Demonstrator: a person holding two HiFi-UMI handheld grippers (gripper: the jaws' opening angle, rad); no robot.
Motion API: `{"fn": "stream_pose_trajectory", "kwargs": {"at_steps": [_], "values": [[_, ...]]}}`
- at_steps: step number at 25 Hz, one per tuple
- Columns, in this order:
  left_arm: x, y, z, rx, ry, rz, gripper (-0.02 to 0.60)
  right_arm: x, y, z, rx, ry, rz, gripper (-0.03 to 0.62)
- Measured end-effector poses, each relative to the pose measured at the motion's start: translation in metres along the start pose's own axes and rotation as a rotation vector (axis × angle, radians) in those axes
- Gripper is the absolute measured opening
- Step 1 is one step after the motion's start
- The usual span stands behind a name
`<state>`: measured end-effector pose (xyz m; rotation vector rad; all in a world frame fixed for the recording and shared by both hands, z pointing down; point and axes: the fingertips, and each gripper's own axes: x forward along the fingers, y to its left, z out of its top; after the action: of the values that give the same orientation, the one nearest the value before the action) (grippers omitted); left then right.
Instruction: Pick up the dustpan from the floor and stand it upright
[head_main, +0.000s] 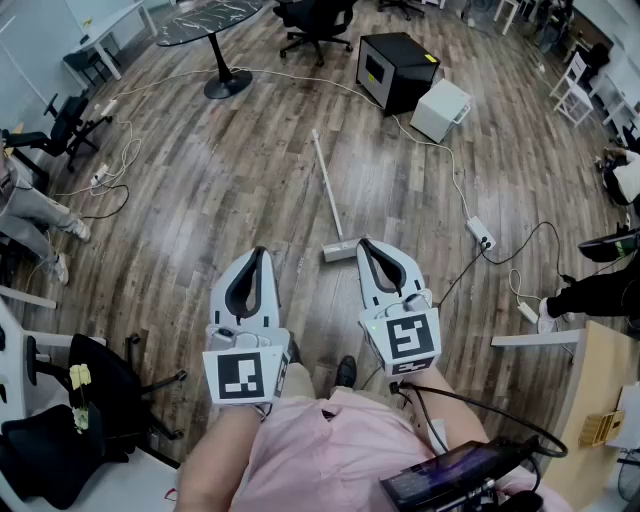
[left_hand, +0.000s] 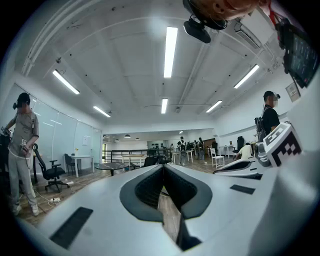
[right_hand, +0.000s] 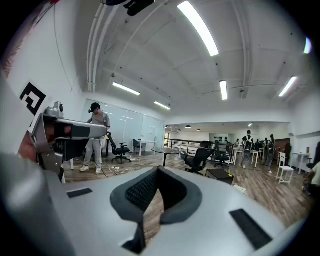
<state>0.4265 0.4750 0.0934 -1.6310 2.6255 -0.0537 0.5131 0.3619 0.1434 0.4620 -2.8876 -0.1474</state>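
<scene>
Currently the left tongs (head_main: 262, 250) and right tongs (head_main: 366, 243) are both pressed together and empty, held above the floor (head_main: 190, 190). The dustpan (head_main: 338, 250) lies flat just beyond the right tongs, with its handle (head_main: 325, 180) running far. Spread the tongs before you descend, or they may shove it away. A grip high on the handle may let it swing.
</scene>
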Motion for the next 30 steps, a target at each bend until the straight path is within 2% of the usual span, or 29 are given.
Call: {"fn": "stream_pose_trajectory", "kwargs": {"at_steps": [7, 11, 15, 20, 30], "values": [[0.028, 0.042, -0.007, -0.012, 0.003, -0.010, 0.014, 0.046, 0.003, 0.001, -0.009, 0.017, -0.020, 0.000], [0.049, 0.073, -0.007, -0.017, -0.011, -0.027, 0.014, 0.075, 0.003, 0.011, 0.005, -0.009, -0.046, 0.002], [0.067, 0.102, -0.003, -0.020, -0.032, -0.051, 0.012, 0.107, 0.007, 0.023, 0.004, -0.013, -0.076, 0.054], [0.075, 0.139, -0.003, -0.024, -0.050, -0.076, 0.014, 0.137, 0.017, 0.032, 0.004, -0.015, -0.114, 0.055], [0.116, 0.190, -0.041, -0.028, 0.016, -0.074, 0.014, 0.208, 0.016, 0.022, 0.020, 0.010, -0.114, 0.058]]}}
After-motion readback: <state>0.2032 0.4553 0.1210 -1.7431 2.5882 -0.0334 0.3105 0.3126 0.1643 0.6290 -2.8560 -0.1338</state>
